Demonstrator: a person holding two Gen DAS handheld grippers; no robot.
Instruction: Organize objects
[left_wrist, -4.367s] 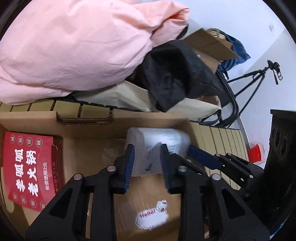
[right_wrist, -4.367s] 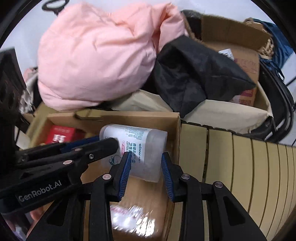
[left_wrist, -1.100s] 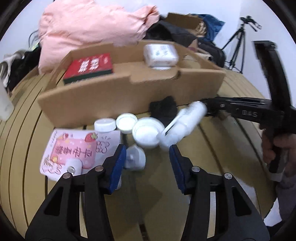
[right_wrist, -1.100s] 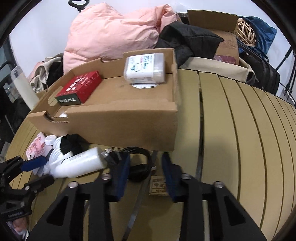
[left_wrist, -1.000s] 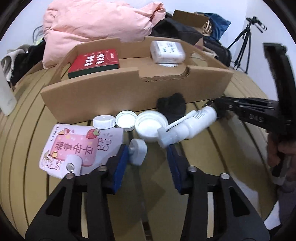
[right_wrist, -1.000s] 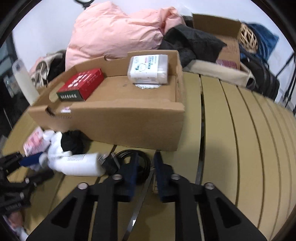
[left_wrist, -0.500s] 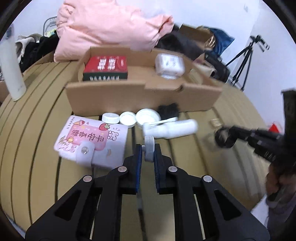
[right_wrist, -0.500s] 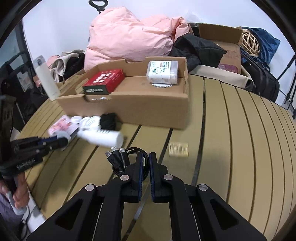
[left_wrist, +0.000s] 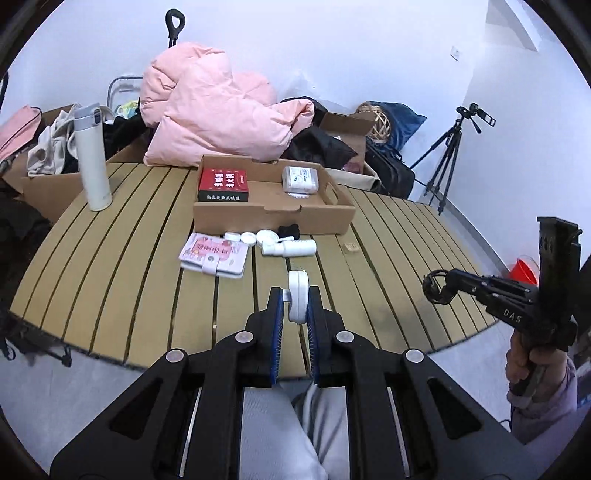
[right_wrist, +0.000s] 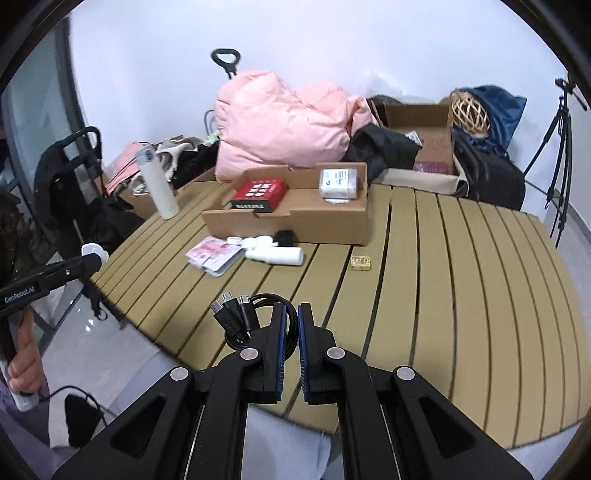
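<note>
Left wrist view shows our left gripper with its fingers clamped on a small white cap, held on edge above the slatted surface. Further along the surface sits an open cardboard box holding a red box toward its left end and a white wipes pack toward its right. Just in front of the box wall lie a pink pouch, a few white lids, a small black item and a white pump bottle on its side. A white flask stands upright at the left of the surface. At the right of this view a hand carries the other tool, a black loop hanging from its tip. Right wrist view shows our right gripper with its fingers pressed together on a coiled black cable, whose plugs fan out to the left of the fingers. A small tan block lies on the surface near the box's right corner, apart from the bottle. Behind the surface a pink quilt is heaped among bags and cartons.
</note>
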